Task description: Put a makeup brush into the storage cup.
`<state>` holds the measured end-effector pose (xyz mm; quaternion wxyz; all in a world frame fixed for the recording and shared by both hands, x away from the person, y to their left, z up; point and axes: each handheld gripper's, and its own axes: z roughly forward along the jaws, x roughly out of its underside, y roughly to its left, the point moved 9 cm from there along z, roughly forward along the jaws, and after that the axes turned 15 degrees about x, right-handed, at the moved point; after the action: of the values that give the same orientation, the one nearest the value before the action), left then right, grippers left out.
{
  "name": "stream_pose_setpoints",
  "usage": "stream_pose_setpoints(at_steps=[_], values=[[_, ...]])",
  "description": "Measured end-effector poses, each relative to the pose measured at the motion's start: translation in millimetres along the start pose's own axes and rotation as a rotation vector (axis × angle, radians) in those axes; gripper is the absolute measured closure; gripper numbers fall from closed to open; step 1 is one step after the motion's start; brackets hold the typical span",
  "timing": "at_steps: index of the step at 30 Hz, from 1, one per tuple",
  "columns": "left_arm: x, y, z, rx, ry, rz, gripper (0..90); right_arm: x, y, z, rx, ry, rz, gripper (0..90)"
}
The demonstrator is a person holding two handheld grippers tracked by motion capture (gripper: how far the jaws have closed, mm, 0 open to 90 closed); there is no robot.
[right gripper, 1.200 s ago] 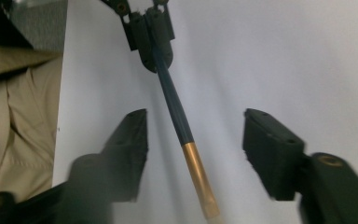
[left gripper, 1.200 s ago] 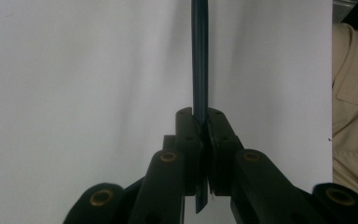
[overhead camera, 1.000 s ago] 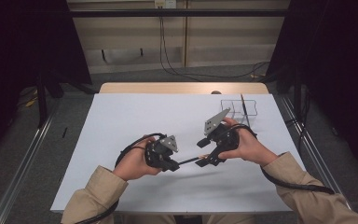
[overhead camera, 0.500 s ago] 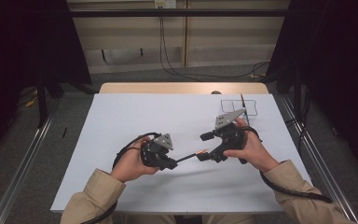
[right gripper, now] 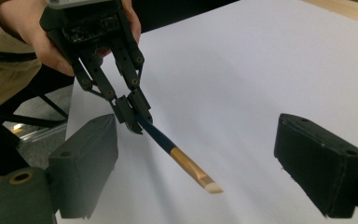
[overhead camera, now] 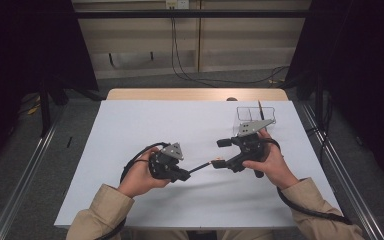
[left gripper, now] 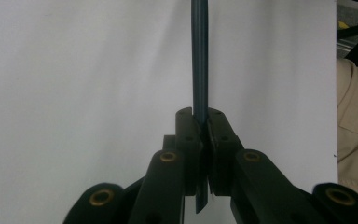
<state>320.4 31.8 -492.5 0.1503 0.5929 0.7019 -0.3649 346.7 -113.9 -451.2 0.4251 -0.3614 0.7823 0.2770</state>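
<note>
A paintbrush (right gripper: 186, 165) with a dark blue handle, a gold ferrule and a pale tip sticks out level from my left gripper (left gripper: 203, 123), which is shut on its handle (left gripper: 199, 56). In the high view the left gripper (overhead camera: 185, 176) is at the table's front middle and the brush (overhead camera: 200, 167) points right toward my right gripper (overhead camera: 221, 153). The right gripper (right gripper: 198, 140) is open and its jaws have just been opening. The brush tip lies between the two pads and touches neither. The left gripper (right gripper: 133, 114) faces it from the upper left.
A white sheet (overhead camera: 180, 120) covers the table. A clear wire-edged basket (overhead camera: 267, 111) stands at the back right, with a dark stick (overhead camera: 261, 109) upright in it. Past the sheet's far edge runs a bare wood strip (overhead camera: 195, 94).
The right gripper's jaws have spread wider around the brush tip and its top plate has turned a little. Both hands stayed about where they were.
</note>
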Motion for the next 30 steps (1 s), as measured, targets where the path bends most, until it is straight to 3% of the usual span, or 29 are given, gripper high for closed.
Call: stream_pose_setpoints(at_steps=[14, 26, 30], values=[[0.8, 0.3, -1.3, -0.003, -0.036, -0.006, 85.4, -5.2, -0.9, -3.7, 0.017, -0.106, 0.036, 13.1], [-3.0, 0.2, -4.4, -0.016, -0.097, -0.004, 85.4, -5.3, -2.2, -5.4, 0.027, -0.129, 0.047, 12.9], [-6.2, 0.7, -5.6, -0.022, -0.139, -0.006, 85.4, -5.6, -1.6, -4.7, 0.025, -0.129, 0.050, 12.9]])
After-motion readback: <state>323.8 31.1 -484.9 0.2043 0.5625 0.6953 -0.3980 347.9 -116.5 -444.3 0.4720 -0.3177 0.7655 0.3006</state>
